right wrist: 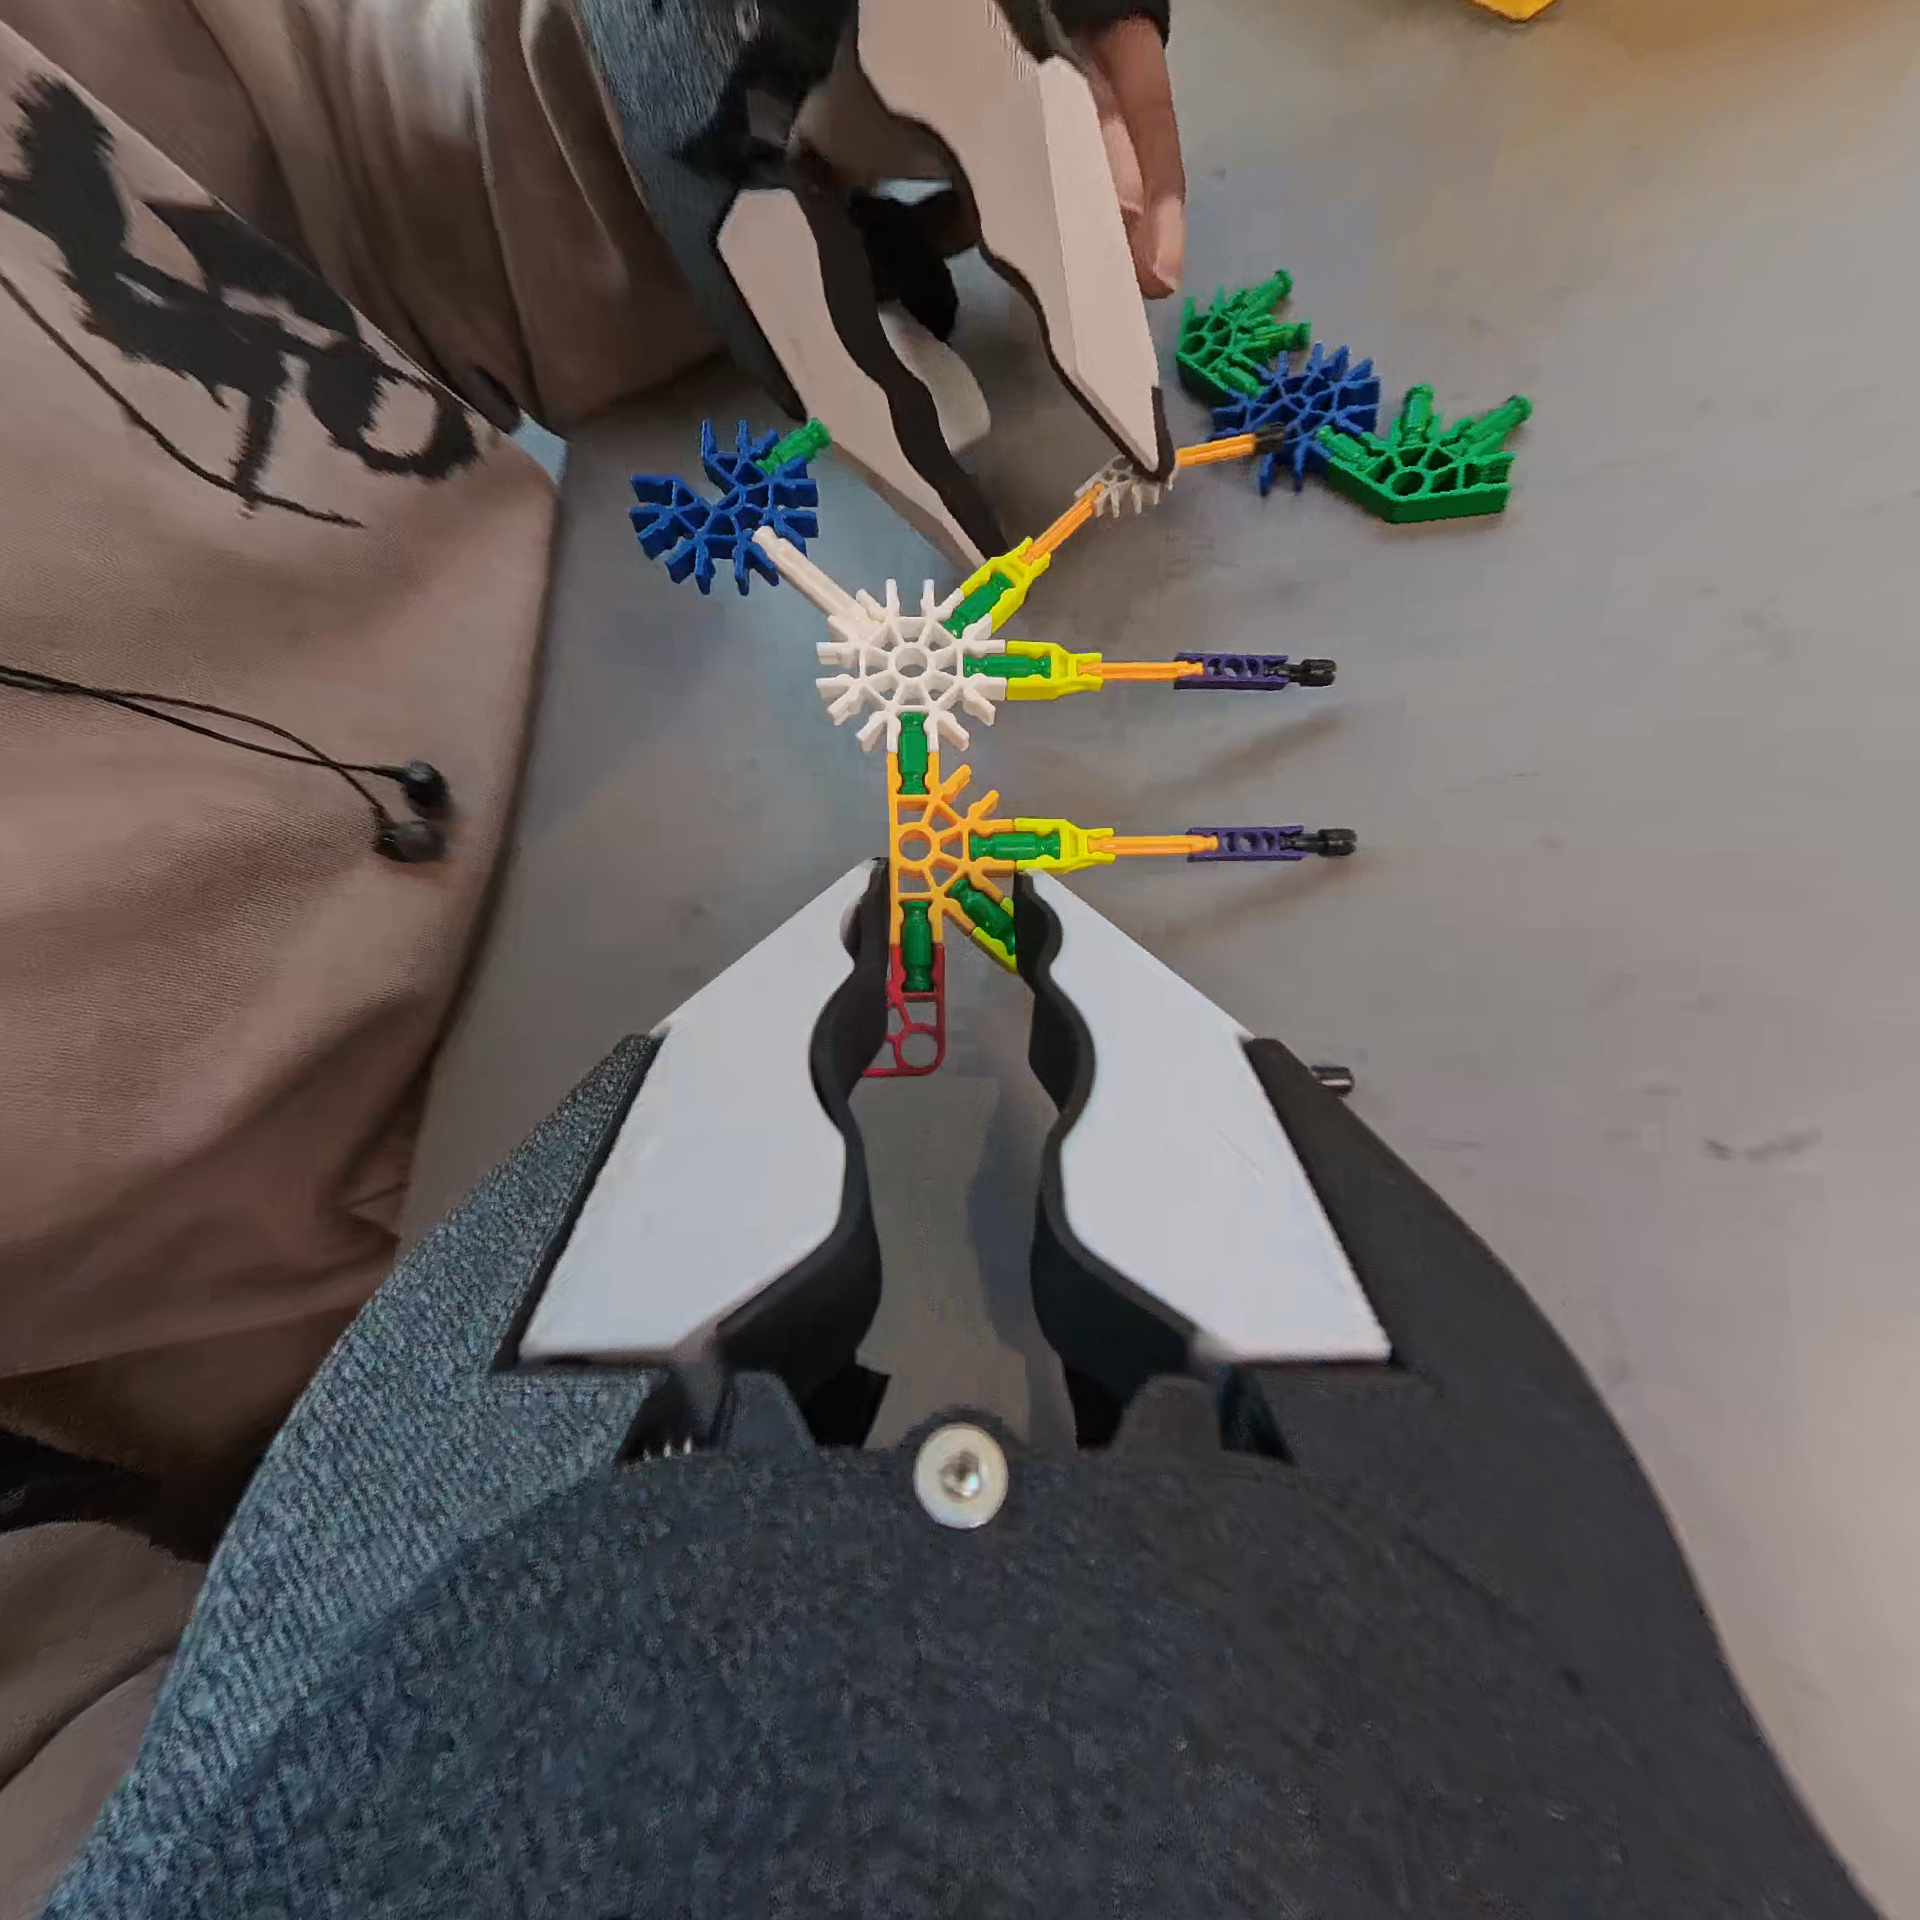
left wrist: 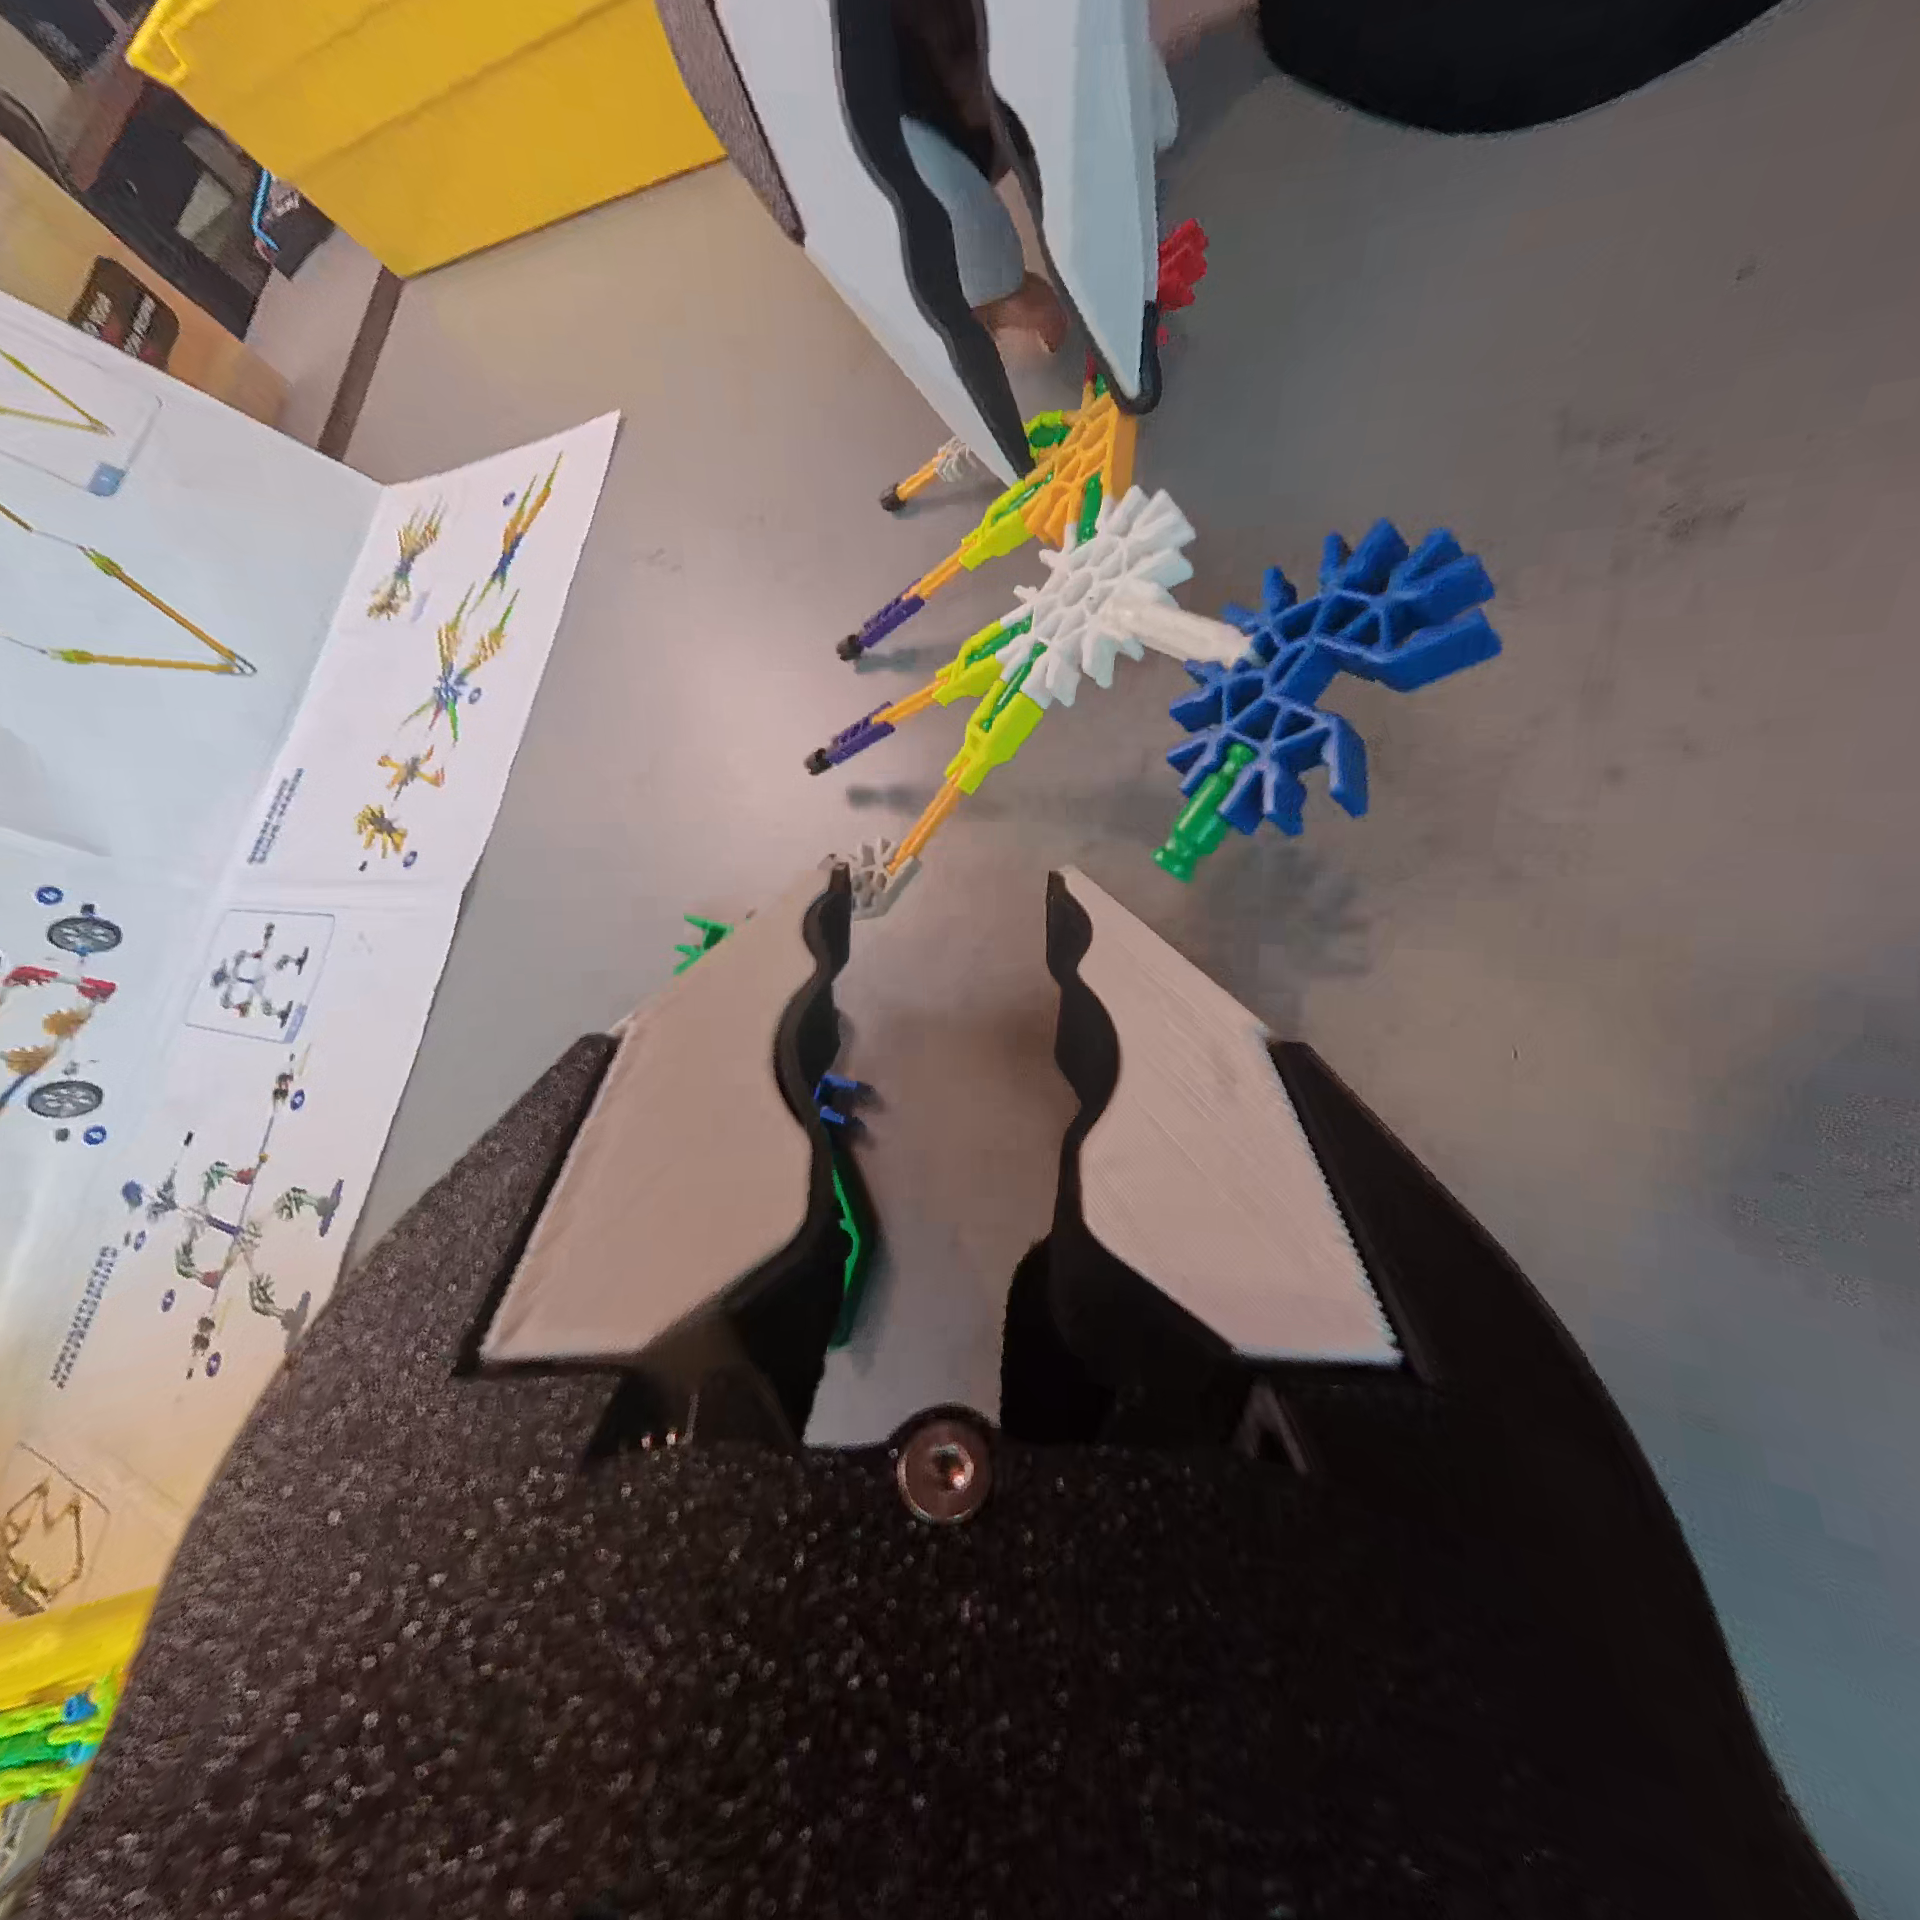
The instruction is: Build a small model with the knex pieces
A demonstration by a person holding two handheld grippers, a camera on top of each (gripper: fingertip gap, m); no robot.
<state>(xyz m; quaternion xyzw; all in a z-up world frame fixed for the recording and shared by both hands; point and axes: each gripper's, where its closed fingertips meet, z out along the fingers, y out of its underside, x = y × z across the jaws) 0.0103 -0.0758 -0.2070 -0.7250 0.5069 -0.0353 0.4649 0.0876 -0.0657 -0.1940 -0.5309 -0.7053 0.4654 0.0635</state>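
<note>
Right wrist view: the right hand-held gripper (right wrist: 951, 894) has its two grey fingers closed against the orange connector (right wrist: 930, 836) at the near end of a flat toy construction model (right wrist: 914, 665) lying on the grey bench (right wrist: 1558, 1039); a red piece (right wrist: 909, 1034) of the same model sits between the fingers behind the tips. From the orange connector a short green rod leads up to a white snowflake connector (right wrist: 906, 665), and from that a white rod runs to a blue connector (right wrist: 727, 509). Yellow clips and thin orange rods with purple ends (right wrist: 1242, 670) fan out to the right. The left hand-held gripper (right wrist: 1081, 509) comes in from the top, its fingers apart; one fingertip touches a small grey connector (right wrist: 1122, 483) at the tip of an orange rod. Just beyond lies a separate green and blue cluster (right wrist: 1351, 416), and a person's brown garment (right wrist: 208, 623) fills the left side. In the left wrist view, the left hand-held gripper (left wrist: 951, 883) is spread open with bare bench between its fingers, the grey connector (left wrist: 873, 868) at its left fingertip. An instruction sheet (left wrist: 260, 831) lies to the left on the bench, and a yellow bin (left wrist: 436, 114) stands farther back.
</note>
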